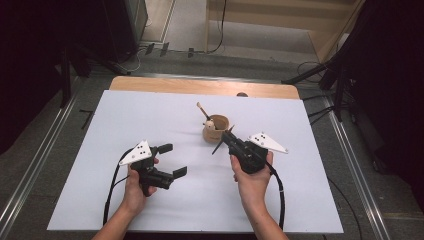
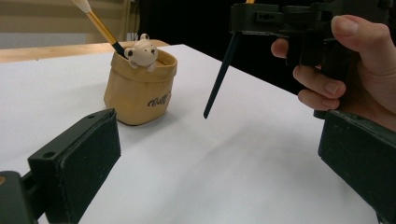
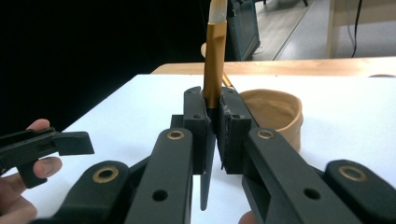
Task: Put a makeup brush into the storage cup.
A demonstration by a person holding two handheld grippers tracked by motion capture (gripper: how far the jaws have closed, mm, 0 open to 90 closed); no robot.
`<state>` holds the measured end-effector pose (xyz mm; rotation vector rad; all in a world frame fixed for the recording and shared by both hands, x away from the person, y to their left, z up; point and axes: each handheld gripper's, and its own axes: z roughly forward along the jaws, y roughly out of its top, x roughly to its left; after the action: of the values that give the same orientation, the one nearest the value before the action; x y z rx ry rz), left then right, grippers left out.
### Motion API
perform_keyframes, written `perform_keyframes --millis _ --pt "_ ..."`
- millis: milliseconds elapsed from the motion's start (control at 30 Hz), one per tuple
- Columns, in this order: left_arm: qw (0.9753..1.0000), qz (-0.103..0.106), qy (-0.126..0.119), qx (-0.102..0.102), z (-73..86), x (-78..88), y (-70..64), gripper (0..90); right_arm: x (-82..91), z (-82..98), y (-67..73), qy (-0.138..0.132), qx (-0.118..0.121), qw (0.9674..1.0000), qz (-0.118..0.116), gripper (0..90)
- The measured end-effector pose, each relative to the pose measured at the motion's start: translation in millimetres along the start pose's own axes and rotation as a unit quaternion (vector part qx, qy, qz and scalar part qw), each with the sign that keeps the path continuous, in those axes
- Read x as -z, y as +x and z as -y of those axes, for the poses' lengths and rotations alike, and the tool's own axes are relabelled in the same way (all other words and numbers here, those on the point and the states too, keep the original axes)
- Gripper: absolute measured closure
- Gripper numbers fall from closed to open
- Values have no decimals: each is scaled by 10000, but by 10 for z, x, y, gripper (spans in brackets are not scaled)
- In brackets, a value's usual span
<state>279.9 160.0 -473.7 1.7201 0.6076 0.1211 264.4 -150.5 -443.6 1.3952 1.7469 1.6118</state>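
Right gripper view: brush [image 3: 214, 70] clamped between fingers [image 3: 198, 126]; tip up.

1. High view: the white bench [image 1: 150, 120] is evenly and brightly lit; both side margins fall to near black.
2. Shadows on the bench are soft and short, lying close under each gripper.
3. Left gripper view: the tan pouch [image 2: 140, 91] is fairly sharp; the near jaws are slightly soft.
4. Right gripper view: the upper left is black; the brush [image 3: 214, 60] blurs at its top.
5. No strong glare shows.
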Motion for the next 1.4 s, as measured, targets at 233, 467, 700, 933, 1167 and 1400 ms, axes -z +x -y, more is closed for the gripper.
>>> perform_keyframes --millis 233,467,700,933,1167,1400 --pt "10000 -57 65 -1 3 18 0 0 8 -8 2 -15 122 9999 75 845" --pt "9999 -153 55 -22 -3 101 26 0 7 -16 3 -39 247 9996 129 845" --pt "9995 -307 27 -86 24 254 49 0 51 -75 -49 -114 276 9993 223 845" --pt "9986 -510 38 -113 56 464 107 0 36 -199 -102 -213 335 9989 257 845" --pt "9972 -735 15 -94 102 719 190 0 -55 -309 -107 -275 486 9981 278 845" --pt "9957 -930 -38 -4 138 911 262 0 -104 -403 -117 -331 566 9973 331 845"
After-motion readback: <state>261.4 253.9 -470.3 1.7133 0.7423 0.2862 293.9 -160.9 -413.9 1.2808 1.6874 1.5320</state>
